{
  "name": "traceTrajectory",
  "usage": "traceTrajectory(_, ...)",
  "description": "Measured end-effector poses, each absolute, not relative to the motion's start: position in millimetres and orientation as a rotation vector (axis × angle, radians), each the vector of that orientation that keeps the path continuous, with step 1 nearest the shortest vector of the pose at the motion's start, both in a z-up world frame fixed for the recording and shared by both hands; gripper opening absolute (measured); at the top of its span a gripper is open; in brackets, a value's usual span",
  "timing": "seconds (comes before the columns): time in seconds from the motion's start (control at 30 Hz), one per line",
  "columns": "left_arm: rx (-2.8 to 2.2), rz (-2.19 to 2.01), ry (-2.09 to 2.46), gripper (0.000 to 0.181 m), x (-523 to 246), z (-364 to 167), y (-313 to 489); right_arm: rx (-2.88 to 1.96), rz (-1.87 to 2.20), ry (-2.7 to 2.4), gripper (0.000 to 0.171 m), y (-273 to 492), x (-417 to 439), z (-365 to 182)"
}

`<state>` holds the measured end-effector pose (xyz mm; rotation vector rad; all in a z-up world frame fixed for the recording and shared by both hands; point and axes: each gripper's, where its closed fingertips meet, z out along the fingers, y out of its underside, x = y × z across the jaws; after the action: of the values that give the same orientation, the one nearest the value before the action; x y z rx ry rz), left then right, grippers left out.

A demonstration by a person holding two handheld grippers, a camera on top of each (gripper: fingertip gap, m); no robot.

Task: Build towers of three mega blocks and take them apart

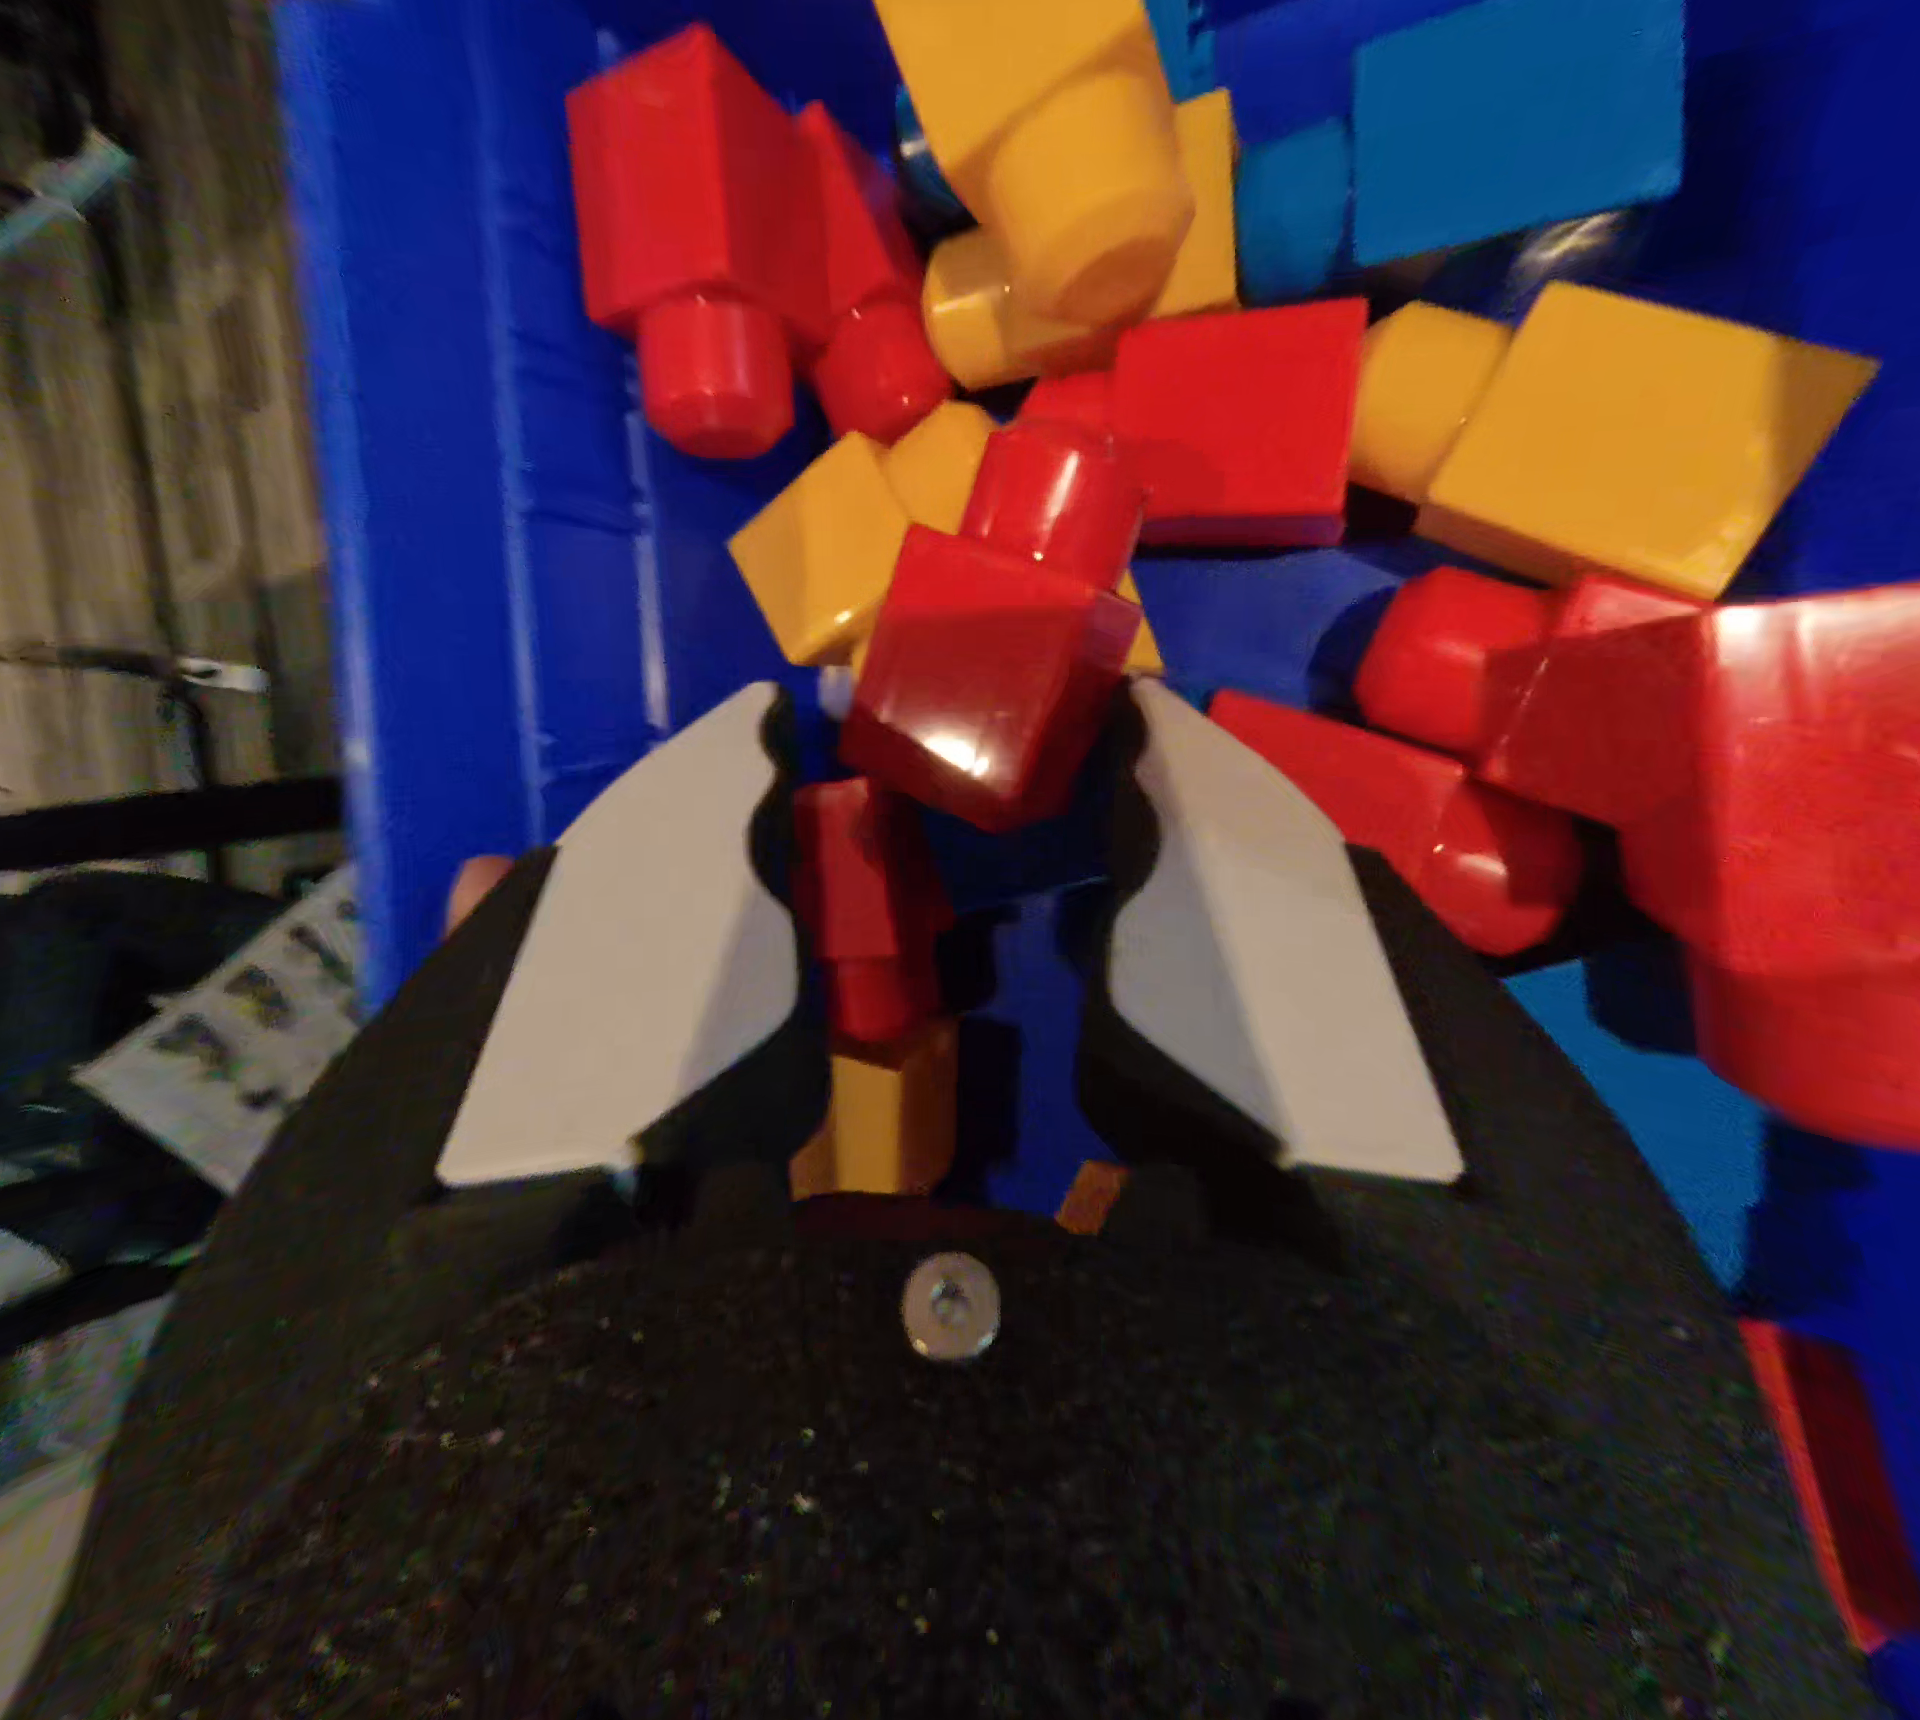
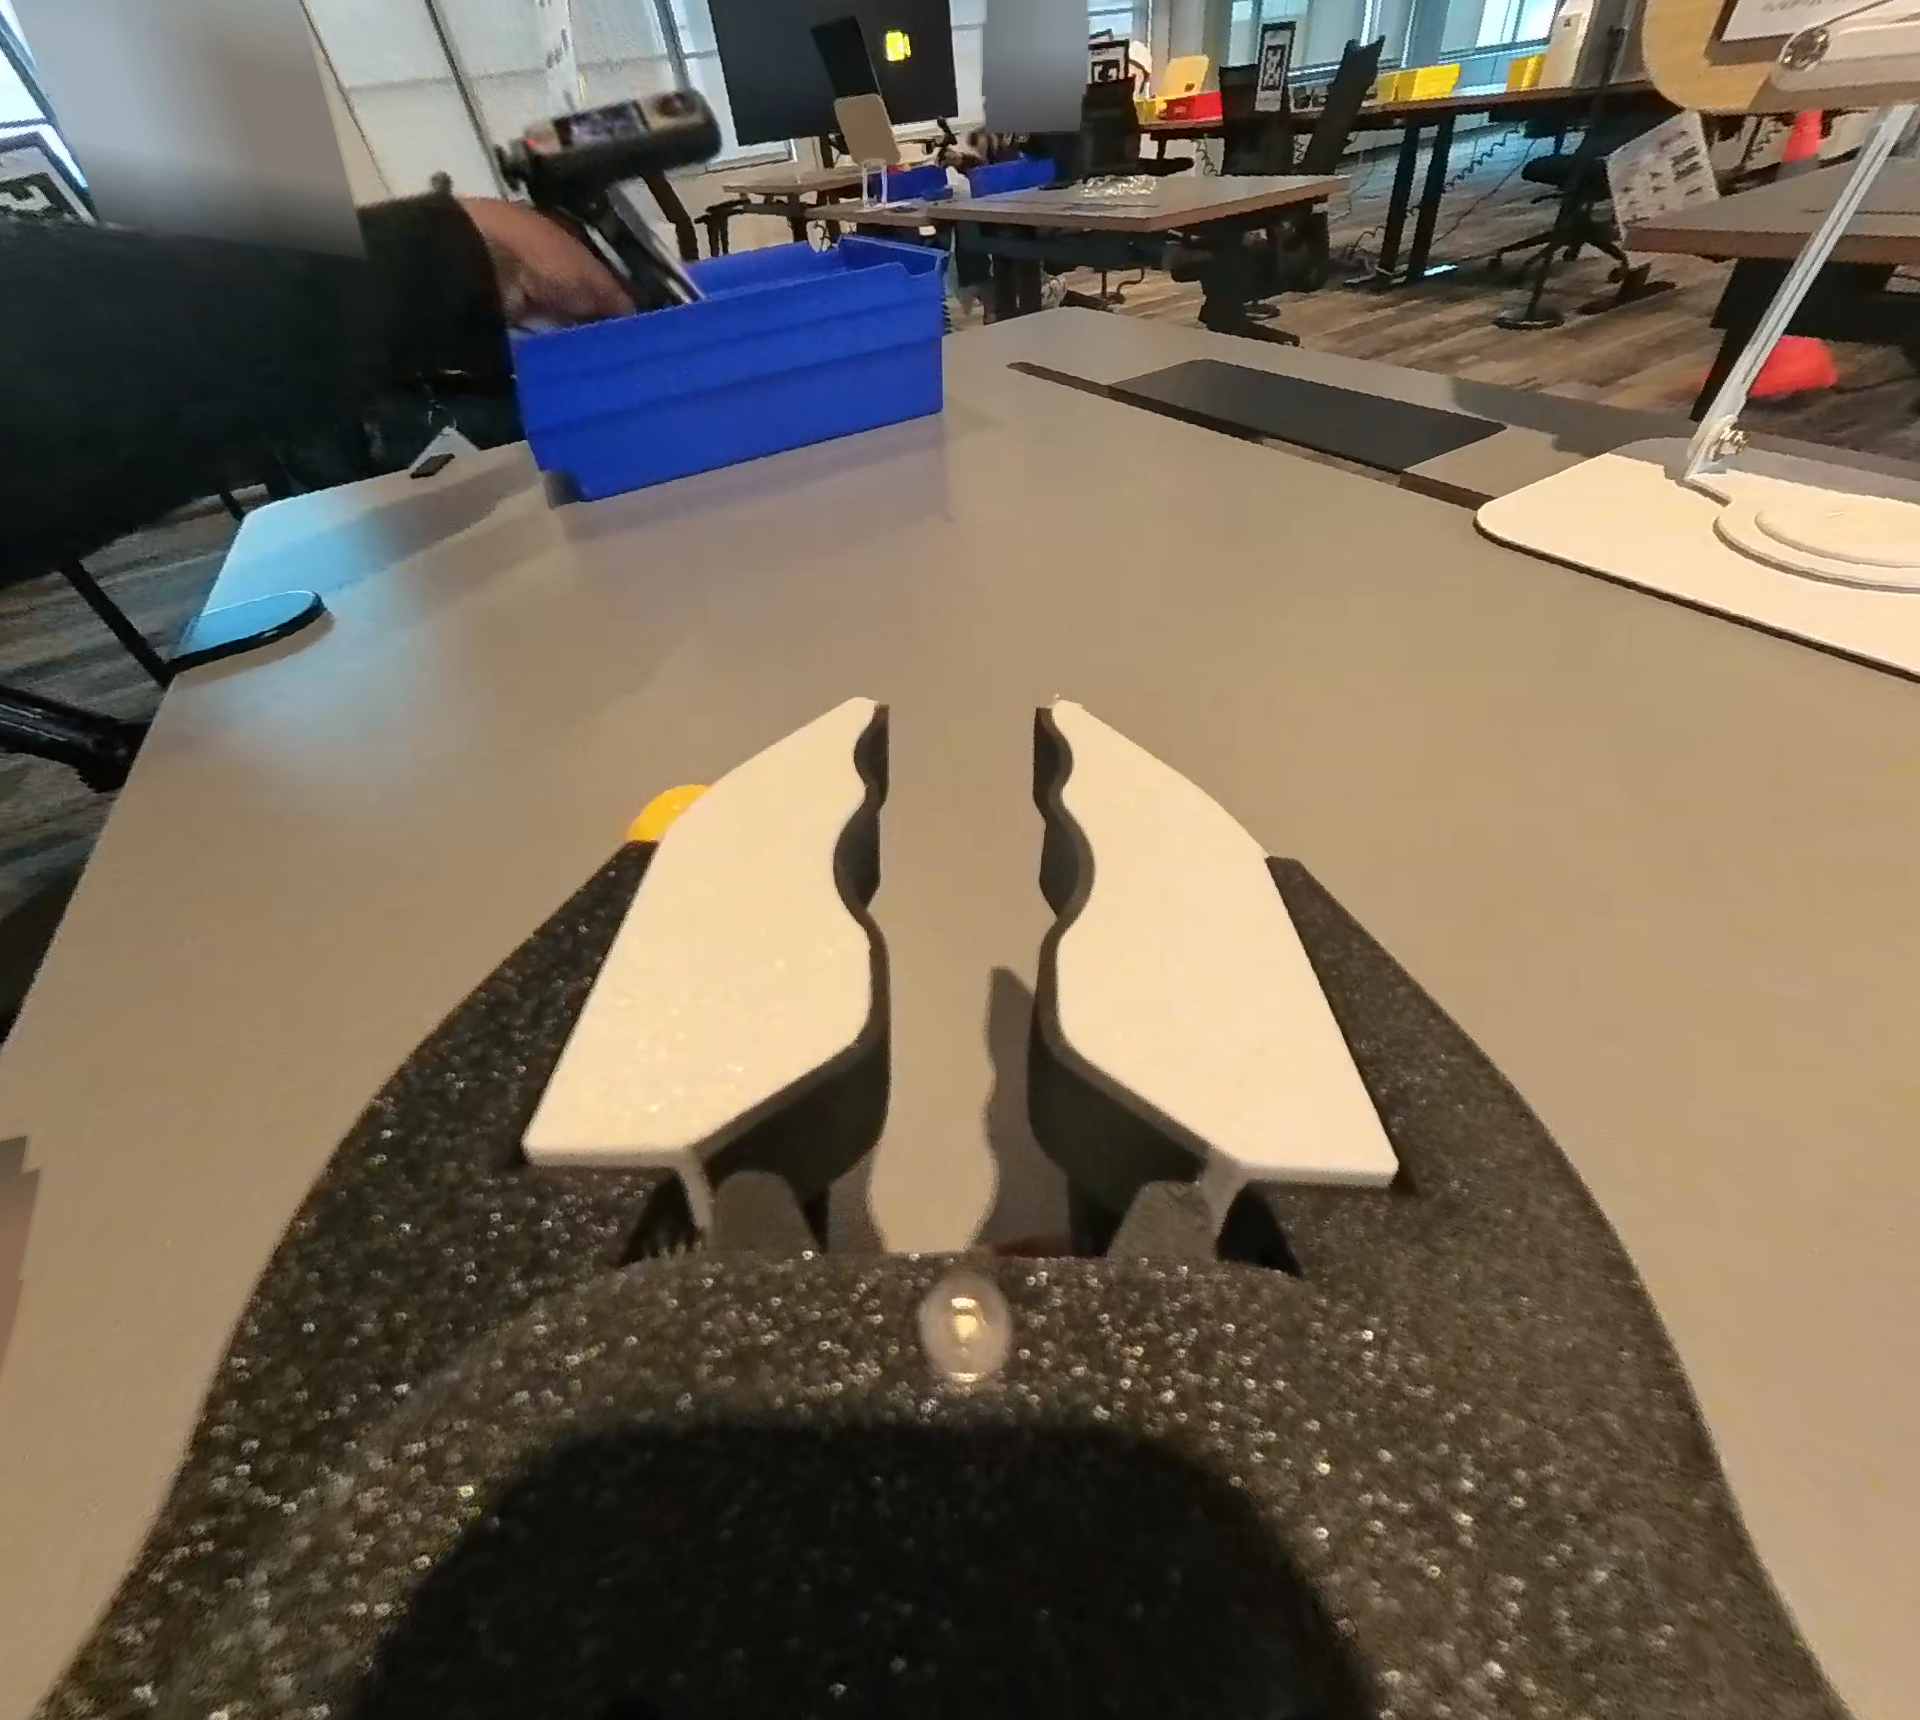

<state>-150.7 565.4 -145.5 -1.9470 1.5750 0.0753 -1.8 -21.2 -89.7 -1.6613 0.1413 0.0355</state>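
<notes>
My left gripper (image 1: 956,699) is down inside the blue bin (image 1: 436,423). Its jaws stand on either side of a tilted red block (image 1: 987,694) and appear shut on it, stud pointing away. Under it lie several loose red (image 1: 686,216), yellow (image 1: 1018,39) and blue (image 1: 1517,101) blocks. My right gripper (image 2: 961,720) is open and empty, low over the grey table (image 2: 1143,590). A yellow block (image 2: 665,810) peeks out beside its left finger. In the right wrist view the left gripper (image 2: 623,216) reaches into the blue bin (image 2: 727,382).
A white lamp base on a mat (image 2: 1766,548) stands at the table's right. A dark pad (image 2: 1309,413) lies at the far edge. A person's dark sleeve (image 2: 208,340) is at the left. Other desks and chairs stand behind. Spacing between my two grippers at the tips: around 60 centimetres.
</notes>
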Motion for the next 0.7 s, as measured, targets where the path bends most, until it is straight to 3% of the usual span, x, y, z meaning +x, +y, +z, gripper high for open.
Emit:
traceTrajectory(0.17, -1.980, -0.112, 1.444, 0.047, -143.8, -143.6, 559.2, -1.655, 0.034, 0.151, 0.027, -22.1, -0.6, -89.0)
traceTrajectory(0.33, -1.711, -0.370, 1.323, 0.047, -118.5, -72.7, 508.5, -1.640, -0.023, 0.145, 0.026, -23.3, 4.8, -86.6)
traceTrajectory(0.53, -1.165, -0.820, 1.410, 0.046, -57.5, 14.7, 325.6, -1.554, -0.138, 0.067, 0.028, -3.9, 14.0, -40.8)
traceTrajectory(0.7, -0.826, -1.314, 1.483, 0.046, -17.7, 23.5, 151.1, -1.437, -0.064, -0.016, 0.036, 23.7, 10.0, 13.2)
